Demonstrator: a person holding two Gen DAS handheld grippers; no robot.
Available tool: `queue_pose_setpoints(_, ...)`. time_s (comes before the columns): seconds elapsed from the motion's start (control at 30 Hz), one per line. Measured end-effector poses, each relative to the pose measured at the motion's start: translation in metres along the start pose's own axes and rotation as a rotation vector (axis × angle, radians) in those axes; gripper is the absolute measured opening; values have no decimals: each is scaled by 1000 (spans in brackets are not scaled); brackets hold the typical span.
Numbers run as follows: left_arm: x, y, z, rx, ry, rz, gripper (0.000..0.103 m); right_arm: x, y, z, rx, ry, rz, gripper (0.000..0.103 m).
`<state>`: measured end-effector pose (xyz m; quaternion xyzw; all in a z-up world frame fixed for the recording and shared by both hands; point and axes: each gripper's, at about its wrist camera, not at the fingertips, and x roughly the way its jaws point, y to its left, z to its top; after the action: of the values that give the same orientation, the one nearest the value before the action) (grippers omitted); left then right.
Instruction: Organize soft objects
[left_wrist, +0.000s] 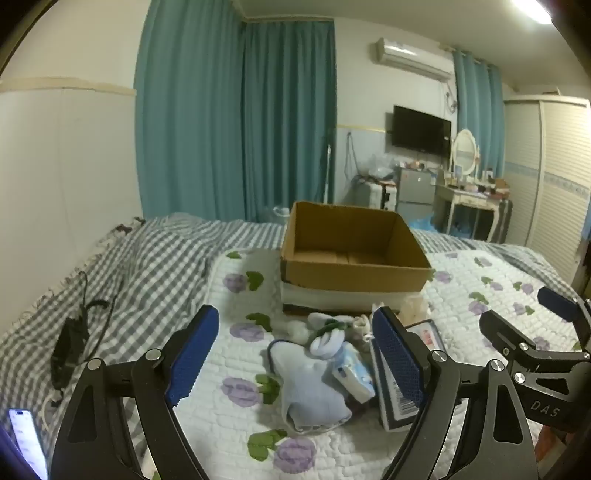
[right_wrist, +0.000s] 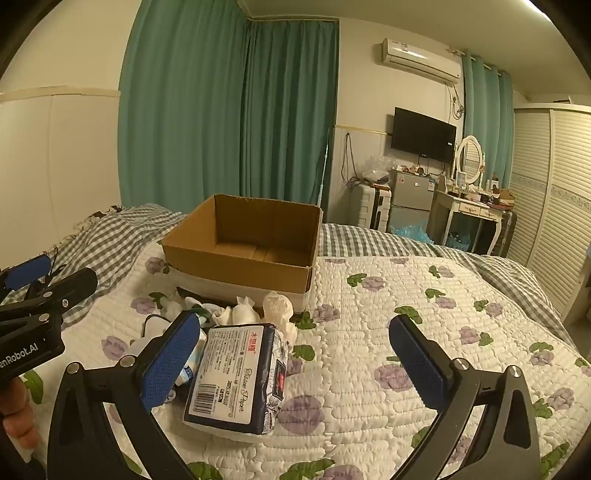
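An open cardboard box (left_wrist: 351, 273) (right_wrist: 236, 273) stands empty on the flowered quilt. In front of it lies a pile of soft things: a light blue cloth (left_wrist: 314, 395), white and blue socks (left_wrist: 328, 341) (right_wrist: 221, 314), a small tissue pack (left_wrist: 352, 373), a dark tissue paper pack (right_wrist: 238, 376) (left_wrist: 395, 402) and a crumpled white piece (right_wrist: 279, 306). My left gripper (left_wrist: 295, 356) is open above the blue cloth and holds nothing. My right gripper (right_wrist: 295, 362) is open just right of the tissue paper pack and holds nothing. It shows in the left view (left_wrist: 524, 317).
The bed has a grey checked blanket (left_wrist: 147, 258) on the left with a black cable and charger (left_wrist: 70, 343) and a lit phone (left_wrist: 26, 439). A wardrobe (right_wrist: 550, 206), dresser and fridge stand beyond the bed.
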<state>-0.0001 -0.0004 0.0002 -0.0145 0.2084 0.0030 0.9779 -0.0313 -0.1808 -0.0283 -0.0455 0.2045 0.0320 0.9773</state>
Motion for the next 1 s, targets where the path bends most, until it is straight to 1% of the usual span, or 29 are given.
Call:
queue_pose_setpoints(0.1, 0, 0, 0, 0, -1, 0, 86, 3, 0, -9, 2, 1, 2, 103)
queue_pose_setpoints(0.87, 0, 0, 0, 0, 3, -2, 86, 4, 3, -6, -4, 10, 0, 103)
queue_pose_setpoints(1.0, 1, -3, -4, 0, 5, -2, 86, 3, 1, -3, -6, 14, 3, 103)
